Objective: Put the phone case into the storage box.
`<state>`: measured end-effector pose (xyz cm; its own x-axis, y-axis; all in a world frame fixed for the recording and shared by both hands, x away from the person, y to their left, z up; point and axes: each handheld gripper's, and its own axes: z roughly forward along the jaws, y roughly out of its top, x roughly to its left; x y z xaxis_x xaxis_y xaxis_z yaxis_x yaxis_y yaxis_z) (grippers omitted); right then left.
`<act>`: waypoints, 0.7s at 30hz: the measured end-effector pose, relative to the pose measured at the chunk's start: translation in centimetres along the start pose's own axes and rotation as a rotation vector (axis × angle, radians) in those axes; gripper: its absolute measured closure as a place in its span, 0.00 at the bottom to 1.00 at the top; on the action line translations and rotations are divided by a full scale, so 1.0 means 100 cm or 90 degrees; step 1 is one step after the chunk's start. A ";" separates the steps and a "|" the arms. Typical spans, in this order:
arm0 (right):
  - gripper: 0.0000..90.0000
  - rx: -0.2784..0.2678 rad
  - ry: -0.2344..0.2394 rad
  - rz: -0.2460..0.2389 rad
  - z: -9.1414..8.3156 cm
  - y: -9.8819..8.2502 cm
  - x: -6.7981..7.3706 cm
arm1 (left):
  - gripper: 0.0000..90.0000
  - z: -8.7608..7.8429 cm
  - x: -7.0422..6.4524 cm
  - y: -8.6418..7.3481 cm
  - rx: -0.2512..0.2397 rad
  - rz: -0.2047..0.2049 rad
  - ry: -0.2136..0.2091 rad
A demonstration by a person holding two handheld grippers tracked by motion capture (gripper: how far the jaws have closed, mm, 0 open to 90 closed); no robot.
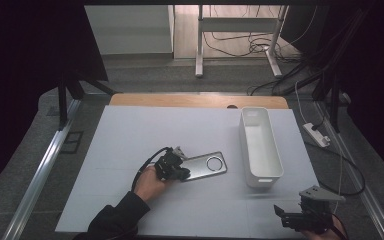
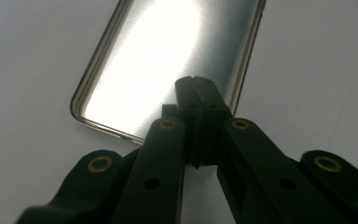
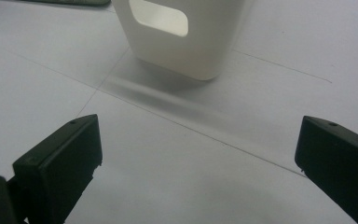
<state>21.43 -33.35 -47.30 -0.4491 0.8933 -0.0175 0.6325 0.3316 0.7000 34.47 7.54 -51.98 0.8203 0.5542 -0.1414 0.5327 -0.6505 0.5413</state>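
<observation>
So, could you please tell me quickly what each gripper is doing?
Left gripper: shut, fingers at the metal plate's edge; hold unclear.
Right gripper: open, holding nothing.

Your left gripper (image 2: 196,100) hides the metal plate's (image 2: 168,56) near edge, so any grip there stays unclear. The top edge crops the white bin (image 3: 182,37).

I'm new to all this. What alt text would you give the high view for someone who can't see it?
A person's left hand holds a black gripper, jaws closed, at the near end of a flat silver metal case on a white table. To the right stands an empty, long white bin; the right gripper waits open at the table's near right corner.
</observation>
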 end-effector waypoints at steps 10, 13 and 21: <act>0.01 0.001 -0.001 -0.003 0.000 0.000 0.000 | 0.99 0.000 -0.011 -0.001 0.004 -0.002 -0.007; 0.01 0.002 -0.002 -0.003 0.000 0.000 0.001 | 0.99 0.002 -0.017 -0.001 0.003 -0.005 -0.015; 0.01 0.003 -0.002 -0.004 0.000 0.000 0.001 | 0.99 0.004 -0.027 0.000 0.004 -0.012 -0.030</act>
<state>21.40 -33.27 -47.29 -0.4509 0.8922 -0.0250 0.6321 0.3389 0.6969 32.37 5.81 -51.94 0.8188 0.5417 -0.1901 0.5495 -0.6438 0.5324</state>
